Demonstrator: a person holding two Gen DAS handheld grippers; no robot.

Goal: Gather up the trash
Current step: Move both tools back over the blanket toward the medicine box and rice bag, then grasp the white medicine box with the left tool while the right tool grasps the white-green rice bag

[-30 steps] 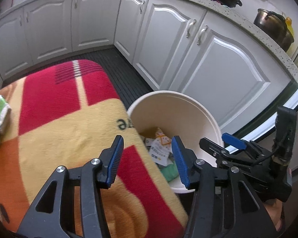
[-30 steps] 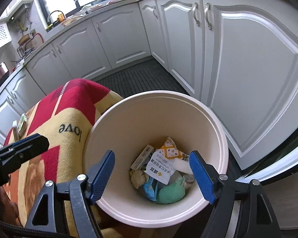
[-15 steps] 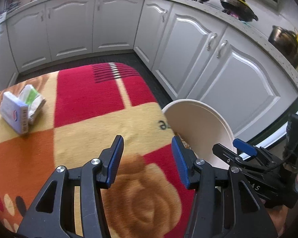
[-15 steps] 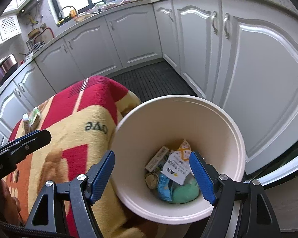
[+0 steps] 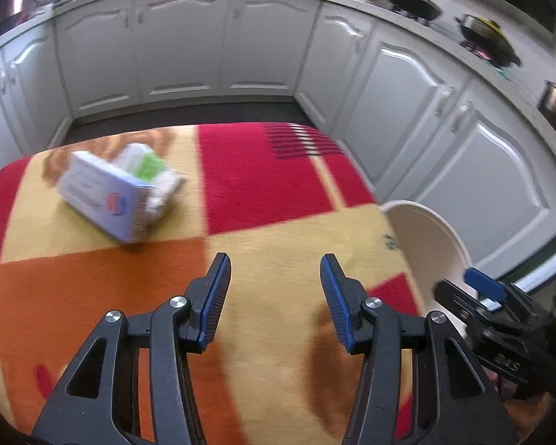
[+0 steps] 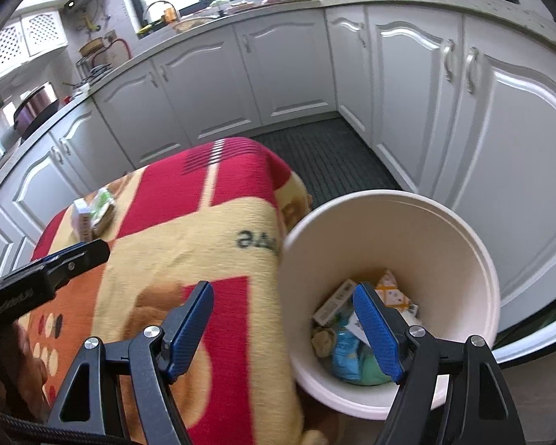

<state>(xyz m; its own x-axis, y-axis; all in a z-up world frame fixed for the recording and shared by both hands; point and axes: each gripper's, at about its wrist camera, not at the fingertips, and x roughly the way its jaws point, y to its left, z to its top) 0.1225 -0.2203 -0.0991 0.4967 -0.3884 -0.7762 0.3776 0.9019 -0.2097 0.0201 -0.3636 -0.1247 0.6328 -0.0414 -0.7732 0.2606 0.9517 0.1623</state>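
— Trash: how much is left out?

— As far as I can see, two pieces: a white carton [image 5: 103, 200] and a green-and-white packet [image 5: 150, 178] leaning against it, both on the far left part of the bench [image 5: 278, 237] under its red, orange and yellow blanket. The rest looks collected already; the cream bin [image 6: 389, 218] just beside the bench's right edge holds a heap of wrappers [image 6: 352, 337] at the bottom.

— And your hands?

— My left hand-held gripper [image 5: 276, 296] hangs over the blanket with its jaws parted and nothing between them, well short of the carton. My right hand-held gripper [image 6: 283, 328] is spread wide and empty too, straddling the bin's rim.

— So, nearly done?

— I'd judge so: most is binned, and those two pieces remain to be picked up and dropped in.
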